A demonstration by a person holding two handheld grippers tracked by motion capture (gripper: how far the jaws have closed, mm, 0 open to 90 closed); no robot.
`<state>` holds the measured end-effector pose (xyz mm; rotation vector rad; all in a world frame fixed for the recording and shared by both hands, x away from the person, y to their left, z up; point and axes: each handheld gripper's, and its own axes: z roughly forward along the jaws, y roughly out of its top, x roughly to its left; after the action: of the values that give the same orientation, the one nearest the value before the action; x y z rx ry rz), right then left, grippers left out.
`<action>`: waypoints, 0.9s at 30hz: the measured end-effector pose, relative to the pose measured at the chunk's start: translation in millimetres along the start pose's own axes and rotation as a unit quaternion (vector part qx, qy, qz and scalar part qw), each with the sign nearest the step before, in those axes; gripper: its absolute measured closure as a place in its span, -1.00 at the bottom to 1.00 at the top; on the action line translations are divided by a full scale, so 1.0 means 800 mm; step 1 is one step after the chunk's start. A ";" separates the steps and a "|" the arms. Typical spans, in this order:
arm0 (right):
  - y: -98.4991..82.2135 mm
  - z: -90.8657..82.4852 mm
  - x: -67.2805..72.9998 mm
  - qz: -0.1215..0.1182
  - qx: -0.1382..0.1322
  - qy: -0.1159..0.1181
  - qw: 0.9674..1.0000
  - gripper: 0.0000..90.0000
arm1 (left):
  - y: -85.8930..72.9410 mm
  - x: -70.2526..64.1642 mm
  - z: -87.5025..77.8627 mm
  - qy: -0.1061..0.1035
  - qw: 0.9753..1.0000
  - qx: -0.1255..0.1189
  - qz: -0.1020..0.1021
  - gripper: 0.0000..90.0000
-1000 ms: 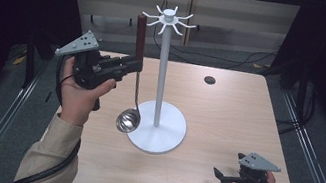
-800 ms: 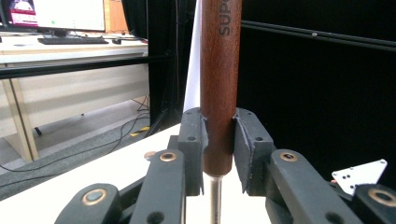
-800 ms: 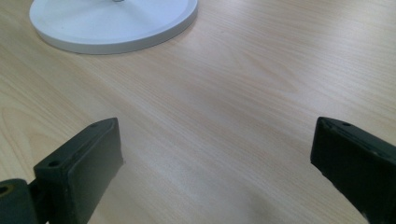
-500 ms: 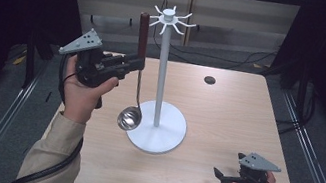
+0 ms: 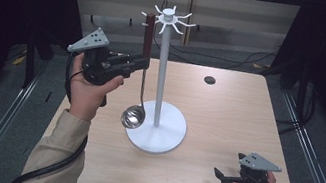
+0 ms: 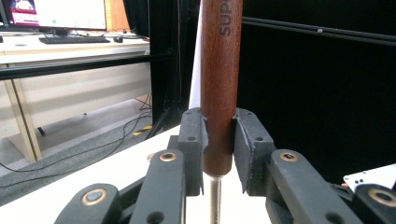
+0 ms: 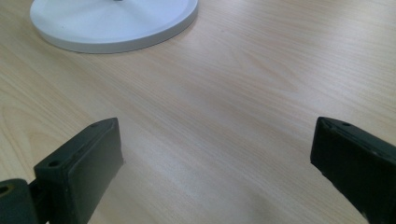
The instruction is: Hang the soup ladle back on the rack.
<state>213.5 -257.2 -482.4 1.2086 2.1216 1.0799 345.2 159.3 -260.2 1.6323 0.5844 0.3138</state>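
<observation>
The left gripper clenches a ladle by its wooden handle, upright beside the white hook stand. The right gripper rests released near the table edge.

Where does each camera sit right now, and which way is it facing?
High view: above the person's side, looking forward and down at the table, the white rack, the ladle; both forearms and hands show.
Left gripper view: on the left hand-held gripper, looking level along jaws clamped on the ladle's wooden handle.
Right gripper view: on the right hand-held gripper, low over the table, open jaws toward the rack's base.
Shared: the high and left gripper views both show the ladle.
</observation>
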 end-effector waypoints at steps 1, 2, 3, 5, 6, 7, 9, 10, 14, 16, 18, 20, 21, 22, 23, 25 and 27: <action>0.000 0.000 0.000 0.000 0.000 0.000 1.000 -0.96 | 0.000 0.000 0.001 0.000 1.000 0.000 0.000 0.65; 0.000 0.000 0.000 0.000 0.000 0.000 1.000 -0.96 | 0.000 0.000 0.001 0.001 1.000 0.001 0.001 0.65; 0.000 0.000 0.000 0.000 0.001 0.000 1.000 -0.96 | 0.000 0.000 0.001 0.002 1.000 0.003 0.002 0.65; 0.000 0.000 0.000 0.000 0.001 0.000 1.000 -0.96 | -0.001 0.000 0.003 0.002 1.000 0.000 0.000 0.65; 0.000 0.000 0.000 0.000 0.001 0.000 1.000 -0.96 | -0.001 0.000 0.003 0.001 1.000 -0.001 0.001 0.65; 0.000 0.000 0.000 0.000 0.001 0.000 1.000 -0.96 | -0.001 0.000 0.004 -0.001 1.000 -0.003 0.000 0.65; 0.000 0.000 0.000 0.000 0.001 0.000 1.000 -0.96 | -0.001 0.000 0.005 -0.001 1.000 -0.002 0.002 0.65; 0.000 0.000 0.000 0.000 0.001 0.000 1.000 -0.96 | -0.002 0.000 0.006 -0.001 1.000 -0.003 0.001 0.65; 0.000 0.000 0.000 0.000 0.001 0.000 1.000 -0.96 | -0.002 0.000 0.008 0.002 1.000 -0.005 0.001 0.65; 0.000 0.000 0.000 0.000 0.001 0.001 1.000 -0.96 | -0.003 0.000 0.010 -0.001 1.000 -0.007 0.002 0.65; 0.000 0.000 0.000 0.000 0.001 0.001 1.000 -0.96 | -0.003 0.000 0.011 0.001 1.000 -0.009 0.000 0.65; 0.000 0.000 0.000 0.000 0.002 0.000 1.000 -0.96 | -0.004 -0.001 0.011 0.002 1.000 -0.009 0.001 0.65; 0.000 0.000 0.001 -0.001 0.002 0.001 1.000 -0.96 | -0.005 -0.001 0.012 -0.001 1.000 -0.013 0.000 0.65; 0.000 0.000 0.001 -0.001 0.002 0.001 1.000 -0.96 | -0.005 -0.001 0.013 0.001 1.000 -0.014 0.002 0.65; 0.000 0.000 0.001 -0.001 0.002 0.000 1.000 -0.96 | -0.006 -0.001 0.013 0.002 1.000 -0.014 0.004 0.65; 0.000 0.000 0.001 -0.001 0.002 0.001 1.000 -0.96 | -0.007 0.000 0.014 0.001 1.000 -0.016 0.003 0.64; 0.000 0.000 0.001 -0.001 0.002 0.001 1.000 -0.96 | -0.007 0.000 0.015 0.001 1.000 -0.015 0.009 0.64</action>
<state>213.2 -256.7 -482.5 1.2068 2.1281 1.0769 350.3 150.0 -267.7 1.6093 0.5644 0.3368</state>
